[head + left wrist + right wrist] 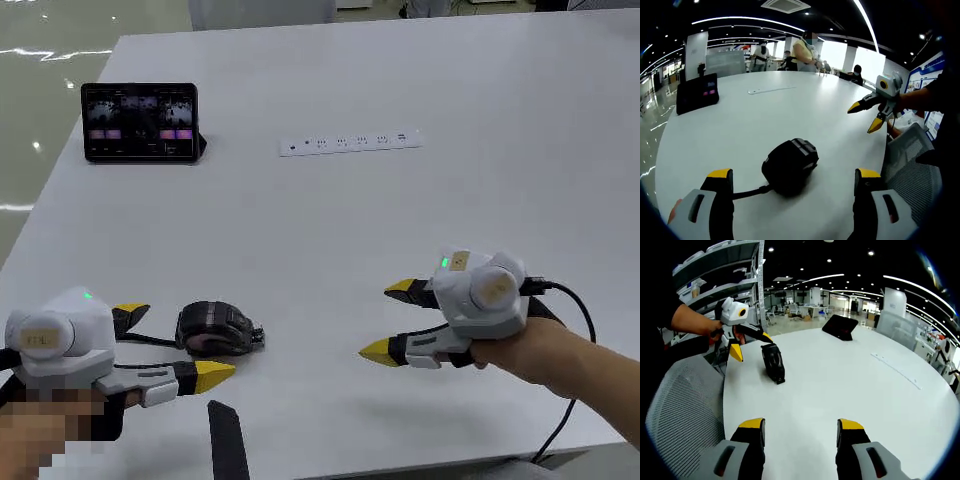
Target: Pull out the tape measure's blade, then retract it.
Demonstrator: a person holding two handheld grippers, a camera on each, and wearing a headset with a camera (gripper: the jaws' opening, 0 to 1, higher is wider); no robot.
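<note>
2 grippers, fingers (213, 375) wide: left gripper (176, 343) astride the tape measure (218, 328), right gripper (383, 320) well apart; tablet (140, 122), power strip (350, 142) beyond.

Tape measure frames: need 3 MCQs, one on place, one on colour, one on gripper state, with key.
1. Where is the tape measure?
A. on the table, just ahead of the left gripper
B. on the power strip
C. leaning on the tablet

2. What colour is its case?
A. yellow
B. white
C. black

3. The right gripper is:
A. shut on the tape measure
B. open and empty
C. shut on a cable

Key:
1 A: the left gripper view shows it lying just beyond the spread jaws.
2 C: the case looks black in all three views.
3 B: its jaws stand apart with bare table between them.
</note>
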